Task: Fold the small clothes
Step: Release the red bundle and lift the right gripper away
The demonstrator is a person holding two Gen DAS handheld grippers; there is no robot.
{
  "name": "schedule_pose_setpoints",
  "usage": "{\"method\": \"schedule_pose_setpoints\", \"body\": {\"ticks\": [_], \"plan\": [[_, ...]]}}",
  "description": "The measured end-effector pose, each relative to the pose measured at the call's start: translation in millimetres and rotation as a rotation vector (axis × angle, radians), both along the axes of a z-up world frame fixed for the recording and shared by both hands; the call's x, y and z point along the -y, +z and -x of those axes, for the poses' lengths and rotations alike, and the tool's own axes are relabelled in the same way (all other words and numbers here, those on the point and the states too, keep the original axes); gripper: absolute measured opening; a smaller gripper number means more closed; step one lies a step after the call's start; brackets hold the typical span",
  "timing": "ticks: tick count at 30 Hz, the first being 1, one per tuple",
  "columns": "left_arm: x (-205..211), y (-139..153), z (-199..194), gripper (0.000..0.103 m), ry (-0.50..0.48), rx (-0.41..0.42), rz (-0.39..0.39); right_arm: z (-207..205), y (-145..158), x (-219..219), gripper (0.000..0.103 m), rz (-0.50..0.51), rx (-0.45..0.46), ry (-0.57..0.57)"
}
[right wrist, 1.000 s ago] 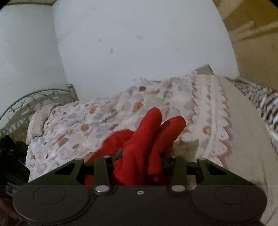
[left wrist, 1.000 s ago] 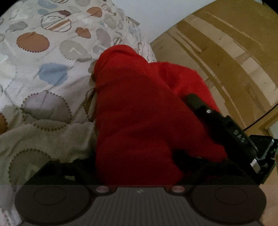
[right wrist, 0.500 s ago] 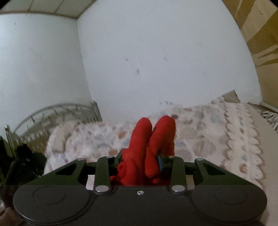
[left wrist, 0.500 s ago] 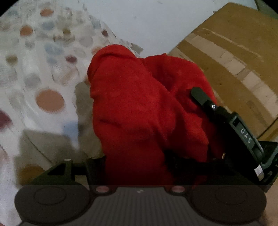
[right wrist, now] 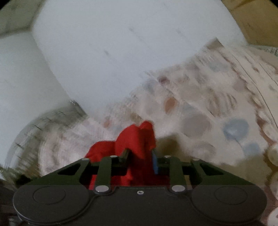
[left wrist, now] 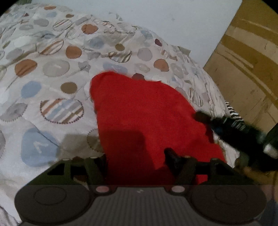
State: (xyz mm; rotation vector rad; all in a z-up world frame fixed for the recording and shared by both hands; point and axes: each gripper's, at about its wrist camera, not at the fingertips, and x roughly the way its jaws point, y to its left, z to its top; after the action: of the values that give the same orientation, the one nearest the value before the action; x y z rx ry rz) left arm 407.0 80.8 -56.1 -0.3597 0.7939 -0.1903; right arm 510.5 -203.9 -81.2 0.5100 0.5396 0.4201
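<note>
A small red garment (left wrist: 139, 111) is spread over the patterned bedspread (left wrist: 52, 73) in the left wrist view. My left gripper (left wrist: 137, 161) is shut on its near edge, and the cloth hides most of both fingers. My right gripper (left wrist: 208, 121) shows at the right of that view, at the garment's right edge. In the blurred right wrist view my right gripper (right wrist: 140, 154) is shut on a bunched fold of the red garment (right wrist: 137, 137).
The bed fills the left wrist view, with a white wall (left wrist: 156, 15) behind it and a wooden panel (left wrist: 248, 57) at the right. A metal bed frame (right wrist: 43, 118) shows at the left of the right wrist view.
Both grippers have come down with the garment. It was held up and bunched before; now it lies spread out on the bedspread. Both stay shut on it.
</note>
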Motion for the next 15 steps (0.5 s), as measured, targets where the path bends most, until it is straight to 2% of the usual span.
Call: {"method": "schedule_pose_setpoints", "body": {"ticks": [2,4,7,9,11,12,15], "plan": [[3.4,-3.1,1.4,0.079,0.004,0.005,-0.005,-4.0,-13.6,4.5,0.029,0.064,-0.032,-0.017],[5.9,-4.1,3.3,0.081,0.014,0.009,-0.013,-1.5,-22.4,9.6,0.031,0.073,-0.040,-0.026],[4.1,0.0,8.3,0.086,0.034,0.024,-0.009,8.4,-21.6,16.2,0.049,0.055,-0.041,-0.012],[3.6,-0.5,15.1,0.091,0.050,0.032,-0.023,23.4,-13.2,19.1,0.071,0.038,-0.011,0.030],[5.9,-0.8,25.0,0.091,0.062,0.041,-0.033,42.4,-3.2,21.2,0.085,0.017,0.026,0.085],[8.0,-0.1,31.4,0.091,0.066,0.046,-0.032,52.0,1.8,21.2,0.090,0.015,0.043,0.112],[11.1,3.2,49.1,0.092,0.085,0.063,-0.025,71.6,13.6,10.9,0.092,0.039,0.076,0.204]]}}
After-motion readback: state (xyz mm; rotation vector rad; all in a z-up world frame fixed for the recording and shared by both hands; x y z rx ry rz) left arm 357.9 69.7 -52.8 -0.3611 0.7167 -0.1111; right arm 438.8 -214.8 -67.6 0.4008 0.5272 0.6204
